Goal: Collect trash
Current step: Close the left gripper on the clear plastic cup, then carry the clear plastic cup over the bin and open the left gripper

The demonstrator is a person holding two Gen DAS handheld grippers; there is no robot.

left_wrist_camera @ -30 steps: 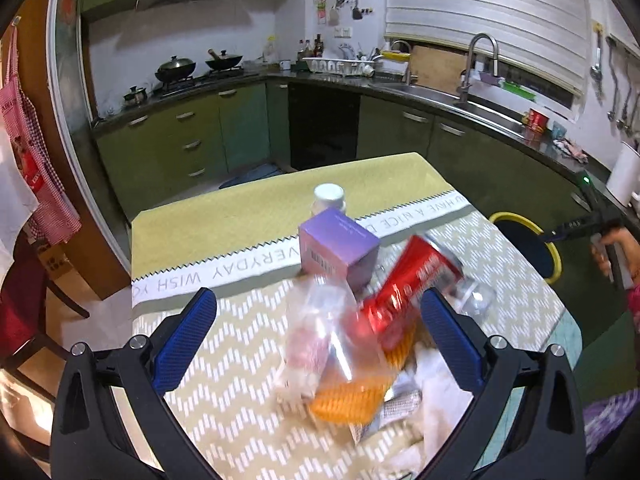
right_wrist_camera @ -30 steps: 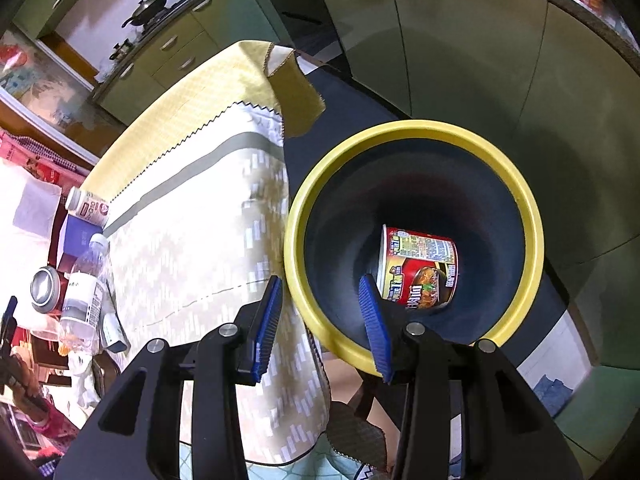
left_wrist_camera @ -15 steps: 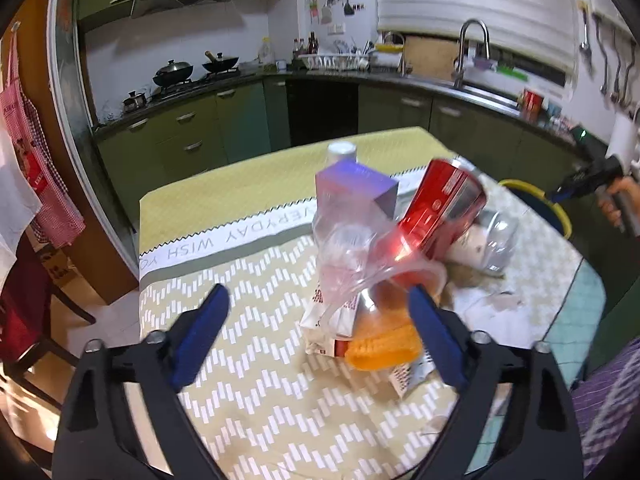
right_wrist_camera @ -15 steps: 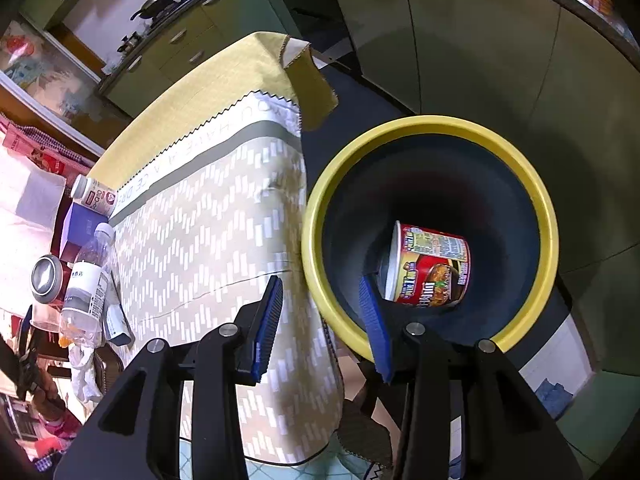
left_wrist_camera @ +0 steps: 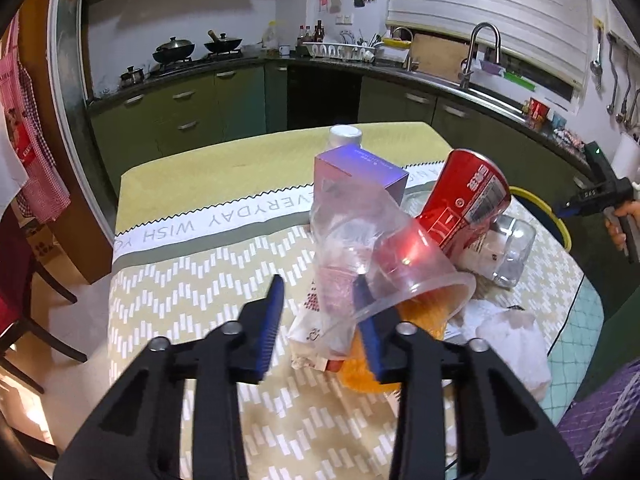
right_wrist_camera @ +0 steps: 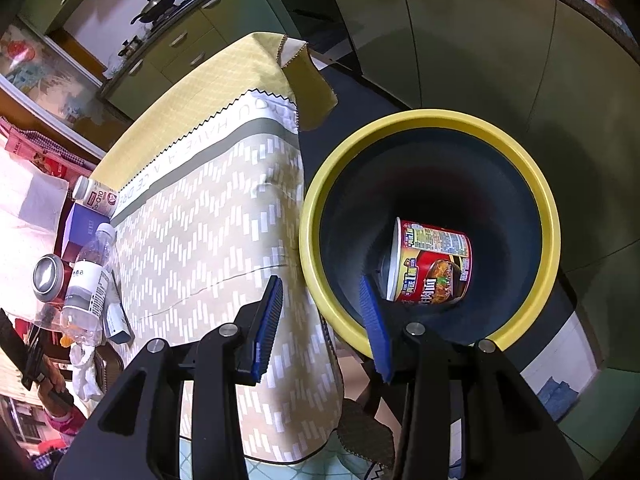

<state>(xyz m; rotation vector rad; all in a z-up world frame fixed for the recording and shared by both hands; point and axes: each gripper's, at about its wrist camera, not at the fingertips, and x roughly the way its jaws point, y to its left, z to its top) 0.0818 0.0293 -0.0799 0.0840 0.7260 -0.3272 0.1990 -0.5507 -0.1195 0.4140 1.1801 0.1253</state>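
The left claw [left_wrist_camera: 318, 312] is closing on the clear plastic cup [left_wrist_camera: 372, 256] lying in the bench's litter pile, its right pad seemingly inside the rim. A thin-wall pinch may buckle and slip, toppling the leaning red can [left_wrist_camera: 466, 208]. The right claw [right_wrist_camera: 320, 312] hangs half-open and empty by the yellow-rimmed bin [right_wrist_camera: 432, 118].

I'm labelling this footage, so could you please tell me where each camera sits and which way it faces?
Left wrist: on the left hand-held gripper, facing across the table's trash toward the sink; its jaws are closing around a clear plastic cup.
Right wrist: on the right hand-held gripper, tilted down into the yellow-rimmed bin.
Shared: tablecloth, bin, red can.
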